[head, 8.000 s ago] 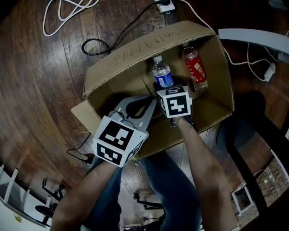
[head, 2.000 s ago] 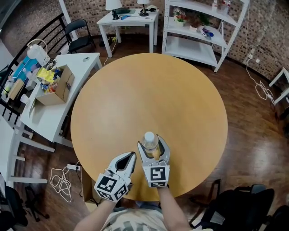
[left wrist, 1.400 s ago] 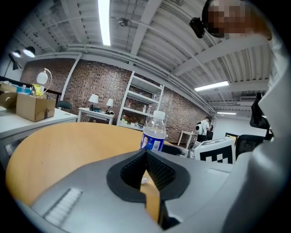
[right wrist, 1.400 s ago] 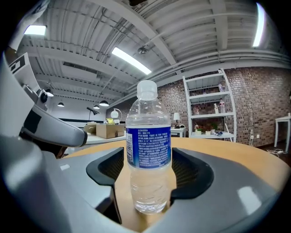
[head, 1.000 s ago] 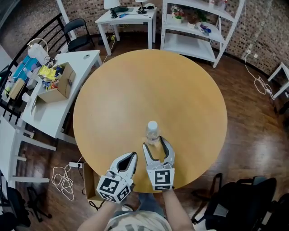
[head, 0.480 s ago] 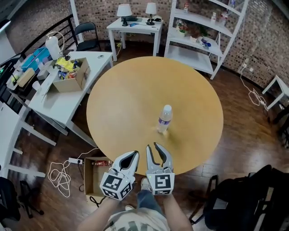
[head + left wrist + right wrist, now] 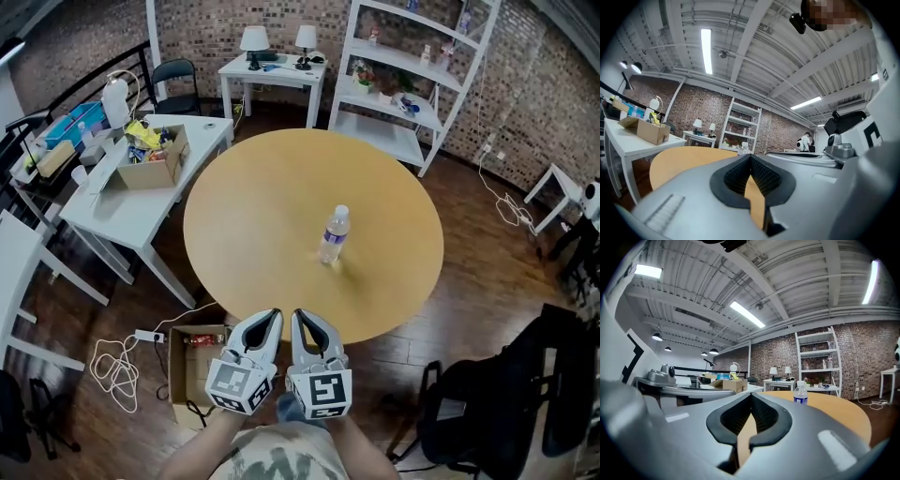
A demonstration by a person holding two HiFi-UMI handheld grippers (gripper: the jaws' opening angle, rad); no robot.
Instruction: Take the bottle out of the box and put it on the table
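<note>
Standing upright on the table (image 7: 398,281), the bottle (image 7: 334,234) lies well apart at about twelve o'clock from the right gripper (image 7: 305,321), the nearer, whose jaws have just been closing, clenched on nothing. The left gripper (image 7: 268,321) is likewise clenched, empty.

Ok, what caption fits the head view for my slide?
Water bottle stands on the round table; left gripper and right gripper hang shut and empty off its near edge.
</note>
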